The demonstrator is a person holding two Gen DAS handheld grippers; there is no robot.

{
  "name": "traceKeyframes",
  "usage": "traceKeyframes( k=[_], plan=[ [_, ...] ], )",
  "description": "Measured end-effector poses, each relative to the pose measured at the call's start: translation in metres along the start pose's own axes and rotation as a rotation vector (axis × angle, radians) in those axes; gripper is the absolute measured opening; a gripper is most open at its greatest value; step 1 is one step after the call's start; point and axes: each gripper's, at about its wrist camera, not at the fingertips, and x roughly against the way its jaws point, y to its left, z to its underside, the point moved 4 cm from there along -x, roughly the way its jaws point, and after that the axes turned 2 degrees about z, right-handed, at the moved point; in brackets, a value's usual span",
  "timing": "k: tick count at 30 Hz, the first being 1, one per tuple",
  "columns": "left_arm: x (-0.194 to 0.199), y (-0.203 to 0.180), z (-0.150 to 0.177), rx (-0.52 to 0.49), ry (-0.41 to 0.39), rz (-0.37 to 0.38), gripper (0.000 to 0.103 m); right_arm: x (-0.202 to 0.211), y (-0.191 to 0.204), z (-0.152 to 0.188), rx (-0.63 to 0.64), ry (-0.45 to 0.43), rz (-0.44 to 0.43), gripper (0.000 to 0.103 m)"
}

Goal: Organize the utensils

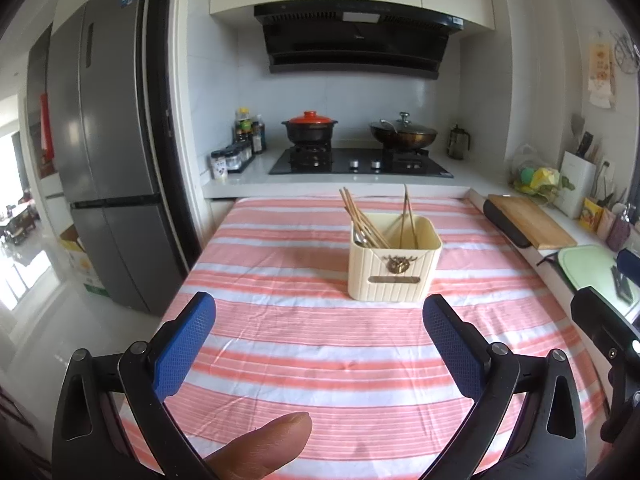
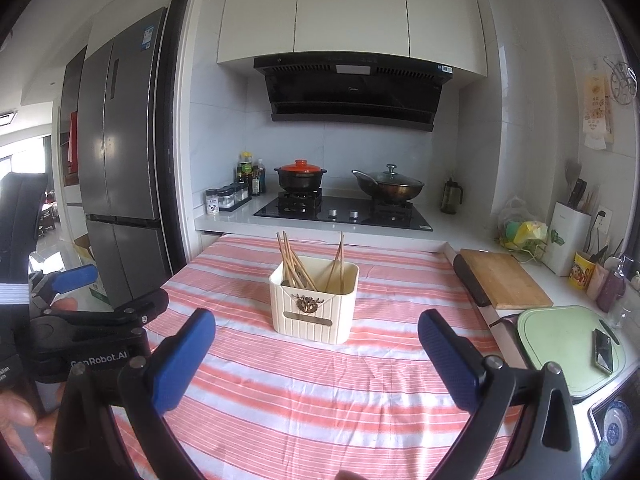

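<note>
A cream ribbed utensil holder stands on the pink-and-white striped tablecloth. Several wooden chopsticks lean in its left side with a metal spoon, and a pair of chopsticks stands in its right side. My left gripper is open and empty, held back from the holder. My right gripper is open and empty, also short of the holder. The left gripper also shows at the left of the right wrist view.
A gas hob with a red-lidded pot and a wok lies behind the table. A wooden cutting board and a green board with a phone lie on the right counter. A fridge stands left.
</note>
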Motion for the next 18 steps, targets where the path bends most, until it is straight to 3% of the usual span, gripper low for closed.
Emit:
traceKeyframes(
  k=[18],
  plan=[
    [0.0021,-0.0007,0.0015,-0.027,-0.001,-0.009,0.103,-0.0046,0.0016,0.002,0.0,0.015,0.001,0.103]
  ],
)
